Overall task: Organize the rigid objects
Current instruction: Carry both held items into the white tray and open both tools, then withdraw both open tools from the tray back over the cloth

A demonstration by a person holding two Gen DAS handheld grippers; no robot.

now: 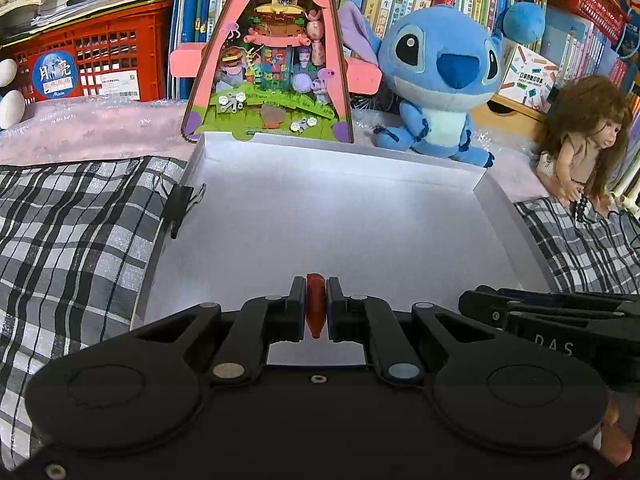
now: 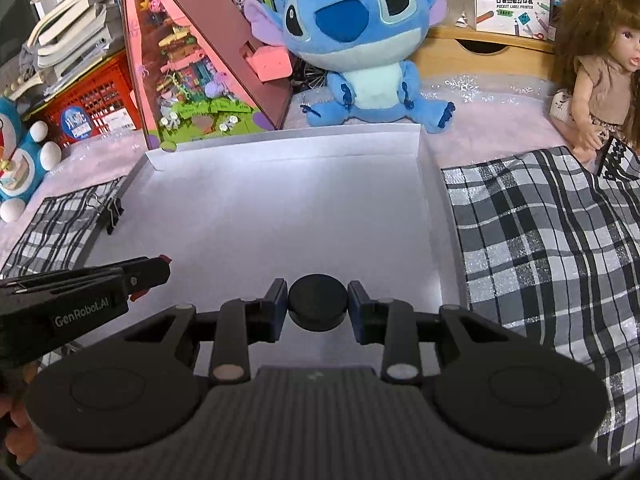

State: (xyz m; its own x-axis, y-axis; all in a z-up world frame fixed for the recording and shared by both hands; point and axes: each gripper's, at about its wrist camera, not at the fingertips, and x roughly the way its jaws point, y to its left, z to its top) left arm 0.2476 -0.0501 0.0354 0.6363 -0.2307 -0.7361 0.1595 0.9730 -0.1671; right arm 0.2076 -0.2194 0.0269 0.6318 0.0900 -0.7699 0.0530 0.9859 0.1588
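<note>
The shallow white box (image 1: pixel 320 208) spreads out ahead of and below both claws, its floor bare, so by the look of it nothing has been put away yet and the whole of the sorting is still to do; both pieces are only held over the near end of the box. To either side of it lies the checked cloth (image 2: pixel 540 232), and beyond its far wall stand the pink triangular playhouse (image 1: pixel 268 60) and the blue plush toy (image 1: pixel 436 80). The right claw (image 2: pixel 318 308) is clenched on a black round disc (image 2: pixel 318 307), pads pressing its two sides. The left claw (image 1: pixel 316 308) is pinched tight on a small red piece (image 1: pixel 316 306) standing on end between its pads. Only the right view shows the left claw from the side, with a red tip poking out at its front, and a blue-and-white toy figure (image 2: pixel 20 152) far to the left. Only the left view shows the red piece's slim shape, and the binder clip (image 1: pixel 180 204) close up.
</note>
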